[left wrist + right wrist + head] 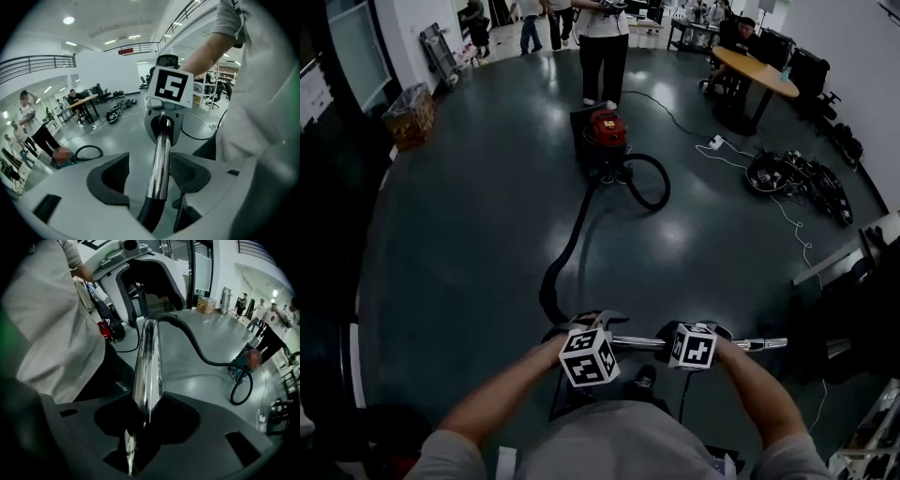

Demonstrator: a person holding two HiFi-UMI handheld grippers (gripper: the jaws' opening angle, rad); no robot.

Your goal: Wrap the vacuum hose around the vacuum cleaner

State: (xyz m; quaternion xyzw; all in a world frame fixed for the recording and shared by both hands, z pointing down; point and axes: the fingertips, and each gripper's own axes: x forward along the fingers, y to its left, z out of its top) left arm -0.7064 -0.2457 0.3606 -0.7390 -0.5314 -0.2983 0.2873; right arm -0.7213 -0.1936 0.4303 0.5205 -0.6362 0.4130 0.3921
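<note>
**A:** How much room is there to move?

**B:** Plenty in the middle. The dark floor [459, 234] lies open between the person with the tongs and the vacuum cleaner [605, 133]. The edges are busier. A cardboard box [411, 114] sits by the left wall and a round table [757, 70] stands at the far right. Below the table, a white power strip [717, 142] and a heap of black gear [797, 178] lie on the floor. A pale ledge [848, 253] juts in at the near right. A bystander [603, 47] in dark trousers stands just behind the vacuum cleaner.

**A:** And the vacuum hose?

**B:** The vacuum hose [572, 234] makes one loop on the floor just right of the vacuum cleaner. From there it runs across the open floor toward the person, bends, and climbs to the tongs. It is not wound around the machine. Its end joins a chrome wand [642, 343], which lies level across the person's front.

**A:** Which tongs have the wand?

**B:** The right gripper [145, 423] is clenched on it, and the wand's free end sticks out past that gripper. The left gripper [150, 176] straddles the wand where chrome meets the black hose cuff. Its jaws are released: one pad is well off the tube and the other is just beside it. Both grippers are well apart from the vacuum cleaner.
</note>
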